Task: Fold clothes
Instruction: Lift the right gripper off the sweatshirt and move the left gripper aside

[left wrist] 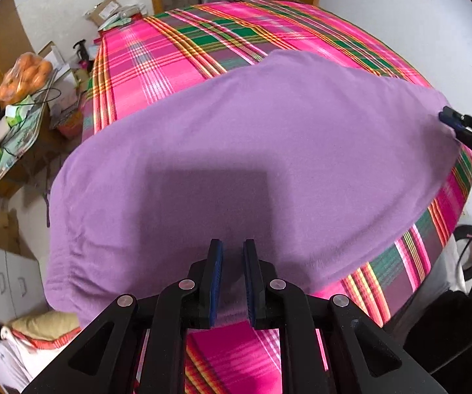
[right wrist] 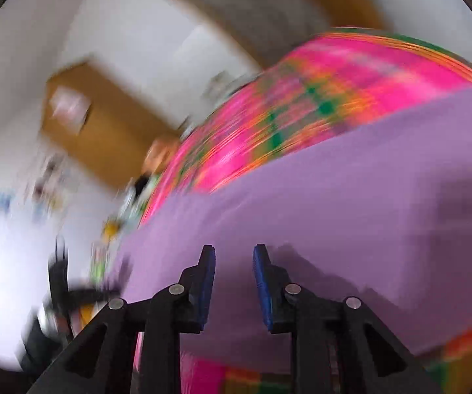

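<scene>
Purple cloth (left wrist: 252,151) lies spread across the middle of the pink plaid bedspread (left wrist: 157,52). Left gripper (left wrist: 232,246), bottom centre, pinches its near edge between 2 nearly closed fingers. Right gripper (right wrist: 234,249) stands part open, empty, over the cloth.

Both the left gripper (left wrist: 232,246) and the right gripper (right wrist: 234,251) are matte black, built of angular linkage arms joined by round silver pivot pins. Each finger carries a ribbed blue pad (left wrist: 216,282) on its inner face. Triangular cut-outs lighten the outer arms.
</scene>
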